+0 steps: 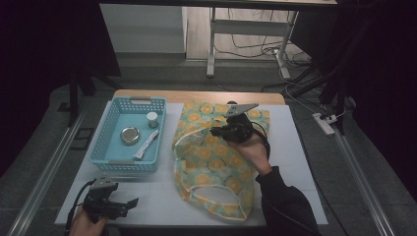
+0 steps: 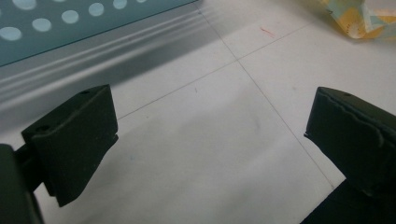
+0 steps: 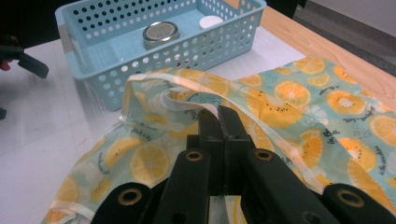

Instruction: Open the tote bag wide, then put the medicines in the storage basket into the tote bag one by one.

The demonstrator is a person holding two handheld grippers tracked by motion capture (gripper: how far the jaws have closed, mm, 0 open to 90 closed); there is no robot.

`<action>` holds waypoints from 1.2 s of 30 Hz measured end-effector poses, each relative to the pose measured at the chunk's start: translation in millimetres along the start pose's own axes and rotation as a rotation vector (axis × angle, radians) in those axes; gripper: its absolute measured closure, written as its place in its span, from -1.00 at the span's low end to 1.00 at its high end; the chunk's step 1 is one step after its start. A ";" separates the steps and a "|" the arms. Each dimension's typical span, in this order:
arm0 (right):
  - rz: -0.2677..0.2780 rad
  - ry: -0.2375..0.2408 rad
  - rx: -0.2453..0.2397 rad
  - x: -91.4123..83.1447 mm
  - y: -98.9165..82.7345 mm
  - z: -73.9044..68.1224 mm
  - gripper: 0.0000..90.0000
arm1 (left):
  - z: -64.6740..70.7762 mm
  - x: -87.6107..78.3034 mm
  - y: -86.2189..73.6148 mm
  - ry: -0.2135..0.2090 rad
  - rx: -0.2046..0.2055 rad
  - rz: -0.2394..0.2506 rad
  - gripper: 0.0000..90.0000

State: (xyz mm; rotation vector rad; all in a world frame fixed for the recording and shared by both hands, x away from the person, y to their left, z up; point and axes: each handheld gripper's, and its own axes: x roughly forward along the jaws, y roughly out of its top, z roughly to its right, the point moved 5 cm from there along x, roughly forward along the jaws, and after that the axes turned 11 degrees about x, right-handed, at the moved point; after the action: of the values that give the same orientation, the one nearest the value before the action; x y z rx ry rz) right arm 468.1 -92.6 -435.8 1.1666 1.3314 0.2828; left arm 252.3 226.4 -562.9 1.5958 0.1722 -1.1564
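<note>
On the white table [image 1: 295,147] lies a fruit-print cloth [image 1: 211,162], turquoise with orange slices and pale binding at its edges, spread from the far middle of the table down toward the near edge; just to its left stands a light blue perforated basket [image 1: 110,142], well clear of the cloth's near half and close beside its far left edge. Inside the basket rest a round metal tin [image 1: 130,135], a small white-capped jar [image 1: 152,119] and a white tube [image 1: 146,145]. The right gripper [image 1: 216,132], held in the person's right hand [image 1: 248,147], sits over the far part of the cloth; in the right gripper view its jaws are pressed together and pinch a fold of the cloth [image 3: 299,107] at its pale binding, the fabric lifted slightly into a ridge at the pinch; beyond it that view shows the basket [image 3: 154,60] with the tin [image 3: 160,32] inside. The left gripper [image 1: 129,203] waits at the near left corner of the table, in front of the basket; in the left gripper view its jaws stand spread wide above bare white table [image 2: 210,154], nothing between them, with the basket's wall [image 2: 56,28] at upper left and a corner of the cloth [image 2: 359,21] at upper right.
</note>
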 end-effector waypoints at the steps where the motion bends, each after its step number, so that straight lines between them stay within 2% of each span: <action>1: 0.003 0.002 0.005 -0.6 1.9 0.7 1.00 | -0.1 0.1 0.0 0.001 -0.002 0.000 -0.95; 8: 0.006 0.001 0.014 -5.0 10.5 4.5 1.00 | -0.5 0.1 -0.1 0.002 -0.006 -0.002 -0.95; 16: -0.034 -0.023 -0.004 -3.7 6.5 2.6 1.00 | 0.3 -0.3 0.1 0.006 -0.003 0.000 -0.95; 23: -0.041 -0.021 0.001 -2.7 5.0 1.6 1.00 | -1.5 -0.1 -0.1 0.001 -0.015 -0.001 -0.97; 30: -0.049 -0.020 0.018 -0.4 2.7 4.2 1.00 | -1.0 -0.5 0.4 0.020 -0.016 -0.004 -0.98; 34: -0.048 -0.016 0.023 -0.8 2.4 4.4 1.00 | -1.9 -1.9 0.3 0.007 -0.024 0.007 -0.99; 36: -0.047 -0.015 0.022 -0.7 2.2 4.5 1.00 | -2.6 -2.4 -0.6 -0.001 -0.026 -0.003 -0.99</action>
State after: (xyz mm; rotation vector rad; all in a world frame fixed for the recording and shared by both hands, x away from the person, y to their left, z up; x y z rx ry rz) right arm 472.7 -94.3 -434.5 1.1522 1.3504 0.2255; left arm 252.2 229.7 -561.8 1.5729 0.1887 -1.1531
